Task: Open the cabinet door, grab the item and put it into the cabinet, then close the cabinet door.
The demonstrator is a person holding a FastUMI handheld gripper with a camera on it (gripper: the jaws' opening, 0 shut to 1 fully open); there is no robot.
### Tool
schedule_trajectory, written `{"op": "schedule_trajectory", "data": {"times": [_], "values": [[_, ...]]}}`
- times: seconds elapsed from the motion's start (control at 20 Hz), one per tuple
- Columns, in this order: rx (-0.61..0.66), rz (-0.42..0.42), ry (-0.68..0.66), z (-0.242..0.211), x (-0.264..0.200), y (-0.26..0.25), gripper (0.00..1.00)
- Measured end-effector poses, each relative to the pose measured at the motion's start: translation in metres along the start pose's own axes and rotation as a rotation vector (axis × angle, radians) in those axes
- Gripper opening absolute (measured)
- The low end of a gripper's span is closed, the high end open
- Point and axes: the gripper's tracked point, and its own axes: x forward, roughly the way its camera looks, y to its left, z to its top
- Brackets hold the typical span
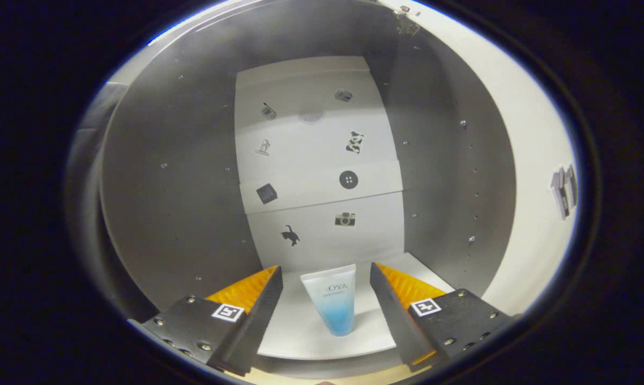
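We see our gripper [326, 299] at lower centre spread wide, gripping nothing. Between its fingers, touching neither, the white-and-blue plastic tube [333, 303] stands upright on the white floor of the grey-walled cabinet [172, 176], stickers above.

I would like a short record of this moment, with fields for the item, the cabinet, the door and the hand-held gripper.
item: tube, standing on its cap on the cabinet floor, between the fingers, touching neither
cabinet: open cabinet, grey side walls, white back panel with small stickers
door: open, swung to the right, door seen by its inner face
hand-held gripper: hand-held gripper open, fingers on either side of the tube
task stage: tube inside; door not yet closed
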Motion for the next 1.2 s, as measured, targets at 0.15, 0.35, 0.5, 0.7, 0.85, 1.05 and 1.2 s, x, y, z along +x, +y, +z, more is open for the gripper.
{"op": "schedule_trajectory", "data": {"times": [0.15, 0.35, 0.5, 0.7, 0.85, 1.05, 1.2], "values": [[-0.025, -0.011, -0.011, 0.006, -0.036, 0.003, 0.97], [-0.06, -0.023, -0.031, 0.013, -0.102, 0.003, 0.97], [-0.081, -0.03, -0.035, 0.011, -0.16, 0.002, 0.97], [-0.15, -0.071, -0.04, 0.013, -0.24, -0.013, 0.97], [-0.154, -0.09, -0.03, 0.014, -0.296, -0.03, 0.97], [-0.162, -0.183, 0.017, 0.014, -0.363, -0.084, 0.96], [-0.137, -0.242, 0.022, 0.022, -0.399, -0.128, 0.96]]}}
